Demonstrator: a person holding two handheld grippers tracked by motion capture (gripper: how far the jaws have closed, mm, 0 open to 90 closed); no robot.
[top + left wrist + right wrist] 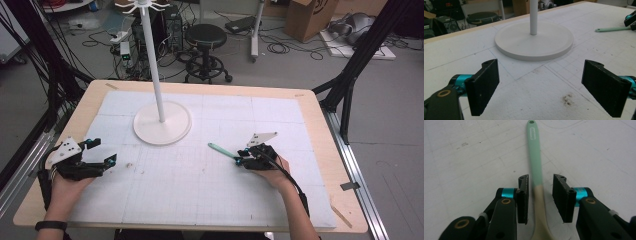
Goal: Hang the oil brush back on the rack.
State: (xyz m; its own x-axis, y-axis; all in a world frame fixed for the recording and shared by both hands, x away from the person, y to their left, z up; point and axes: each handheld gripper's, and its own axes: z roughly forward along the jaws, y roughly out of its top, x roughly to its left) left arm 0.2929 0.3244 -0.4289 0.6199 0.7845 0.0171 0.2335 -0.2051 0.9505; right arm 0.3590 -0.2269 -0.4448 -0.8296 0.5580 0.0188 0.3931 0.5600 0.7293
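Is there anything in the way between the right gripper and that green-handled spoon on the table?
Nothing visible. The right gripper already straddles the spoon, its handle lying on the white mat between the open jaws, with gaps still showing on both sides. The white stand sits farther off, clear of it.

The spoon (534, 160) has a smooth, matt mint-green handle that looks like silicone, turning cream at 6 o'clock. A white, faintly rough gridded mat (200, 190) covers the pale wooden bench (327, 150). The stand (534, 40) is smooth matt white; the ribbed pads (607, 90) are matt black.
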